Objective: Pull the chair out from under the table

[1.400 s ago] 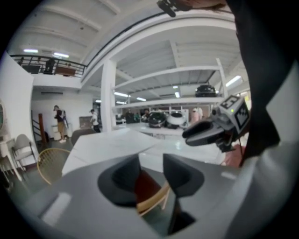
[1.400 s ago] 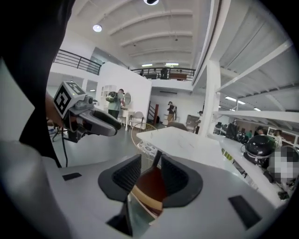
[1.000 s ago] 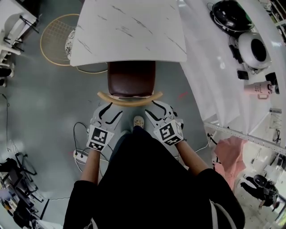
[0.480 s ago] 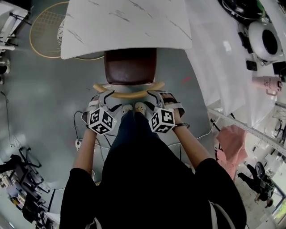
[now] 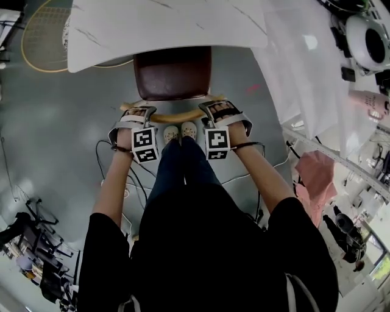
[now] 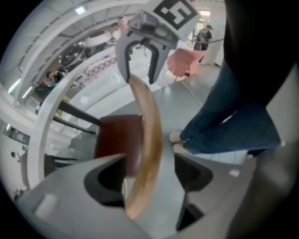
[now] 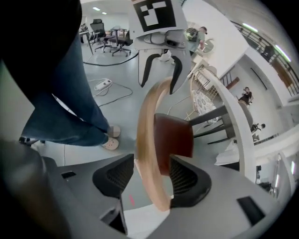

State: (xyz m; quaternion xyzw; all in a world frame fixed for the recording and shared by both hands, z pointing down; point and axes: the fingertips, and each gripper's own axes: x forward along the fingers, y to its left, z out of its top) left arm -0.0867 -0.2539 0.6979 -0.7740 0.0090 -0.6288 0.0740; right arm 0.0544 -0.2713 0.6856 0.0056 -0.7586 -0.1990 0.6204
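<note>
Brown chair (image 5: 172,91), white marble table (image 5: 158,24)
Seat (image 5: 173,70) dark brown, backrest (image 5: 173,115) tan wood; the table in the upper frame is white with thin grey veins.

**Q:** State the floor condition.
**A:** The floor (image 5: 55,122) is smooth, grey and slightly glossy. A white power strip (image 7: 103,85) lies on it.

**Q:** List the surrounding furniture.
**A:** Right: a white-draped bench (image 5: 298,67) carries a round white appliance (image 5: 372,42) and a pink cup (image 5: 368,103), with a pink cloth (image 5: 317,180) below. Upper left: a round wicker frame (image 5: 42,33). Far end: black office chairs (image 7: 105,32) under ceiling lights (image 7: 96,8).
</note>
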